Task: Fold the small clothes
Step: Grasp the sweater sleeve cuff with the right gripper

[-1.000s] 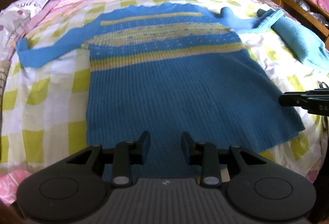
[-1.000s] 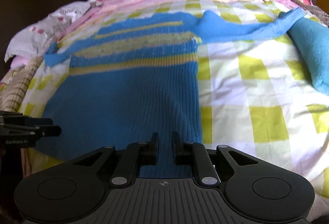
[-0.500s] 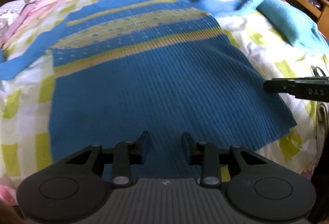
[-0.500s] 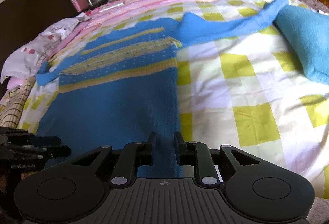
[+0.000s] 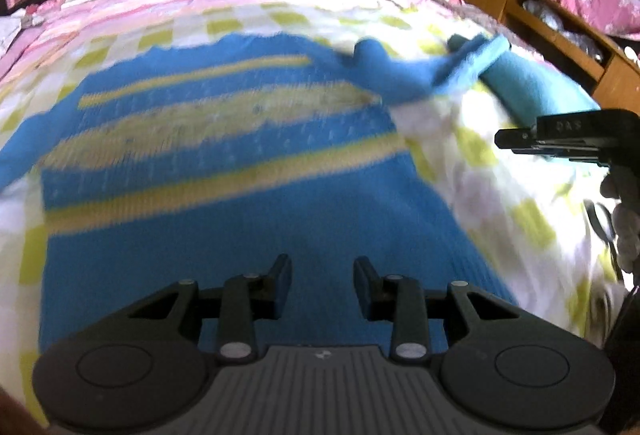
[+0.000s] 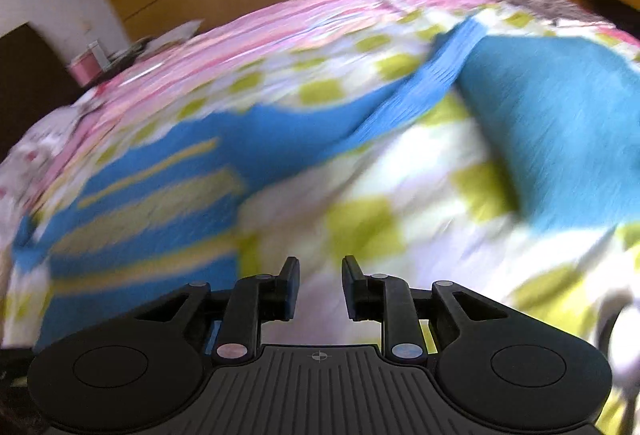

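A blue knitted sweater [image 5: 240,203] with yellow stripes lies flat on the checked bedspread, sleeves spread. My left gripper [image 5: 322,275] is open and empty over the sweater's lower body. The sweater also shows in the right wrist view [image 6: 160,195], its right sleeve [image 6: 420,87] stretching towards a folded teal garment. My right gripper [image 6: 320,273] is open and empty over bare bedspread to the right of the sweater body. The right gripper also shows at the right edge of the left wrist view [image 5: 560,143]. Both views are blurred.
The bed has a yellow-and-white checked cover [image 5: 500,195] with pink stripes further back. A folded teal garment [image 6: 560,139] lies at the right. A wooden shelf unit [image 5: 540,23] stands to the right of the bed, wardrobes behind.
Both grippers have moved forward over the bed. The right gripper has moved off the sweater's hem to the right and its jaws have opened wider.
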`<state>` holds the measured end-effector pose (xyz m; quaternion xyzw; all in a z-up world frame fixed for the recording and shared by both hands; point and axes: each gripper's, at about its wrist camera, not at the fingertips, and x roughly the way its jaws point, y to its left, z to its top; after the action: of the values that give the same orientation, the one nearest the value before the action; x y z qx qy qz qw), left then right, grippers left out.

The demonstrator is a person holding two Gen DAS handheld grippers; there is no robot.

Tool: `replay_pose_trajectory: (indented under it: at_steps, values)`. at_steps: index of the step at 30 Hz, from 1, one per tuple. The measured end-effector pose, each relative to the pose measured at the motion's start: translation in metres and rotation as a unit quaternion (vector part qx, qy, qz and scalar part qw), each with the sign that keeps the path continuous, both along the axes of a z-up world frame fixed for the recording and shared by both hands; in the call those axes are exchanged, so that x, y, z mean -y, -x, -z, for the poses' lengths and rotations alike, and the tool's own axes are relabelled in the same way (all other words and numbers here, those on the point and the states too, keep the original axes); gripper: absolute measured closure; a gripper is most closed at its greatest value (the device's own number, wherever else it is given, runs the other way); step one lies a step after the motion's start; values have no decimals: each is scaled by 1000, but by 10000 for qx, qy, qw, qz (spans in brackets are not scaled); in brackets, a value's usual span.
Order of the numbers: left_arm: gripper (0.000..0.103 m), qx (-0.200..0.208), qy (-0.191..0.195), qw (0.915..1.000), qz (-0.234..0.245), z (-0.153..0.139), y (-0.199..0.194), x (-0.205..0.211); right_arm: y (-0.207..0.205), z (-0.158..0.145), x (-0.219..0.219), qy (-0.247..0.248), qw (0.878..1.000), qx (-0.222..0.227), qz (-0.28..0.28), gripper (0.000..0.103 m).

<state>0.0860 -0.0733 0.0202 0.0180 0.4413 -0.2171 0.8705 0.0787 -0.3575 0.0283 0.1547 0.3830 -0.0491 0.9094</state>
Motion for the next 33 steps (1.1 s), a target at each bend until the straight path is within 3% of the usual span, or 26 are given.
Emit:
replay_pose_trajectory:
  at_steps: [10,15,19,25,30,33]
  values:
    - [63,174,232,9995,-154,3,-46,28,-81,-6,56,180,9934,172,1121,73]
    - [59,279,371,9987,-205,2,-57,32,-113,-16,88,19,9836,273,1784,71]
    - [58,268,534,9979,-240,3,-65,34,-130,-21,105,132,9735,291,2263,61]
    - [58,251,654,9972,-273,8,-68,33,-153,-10,119,-140,9665,153,2558,60]
    - [58,133,694,9969,-348,15,-67,24,-169,-5,116,121,9652,-16,2612,61]
    - [58,62,725,9965,-404,18,-65,16,-172,-1,119,104,9619,-44,2731,66]
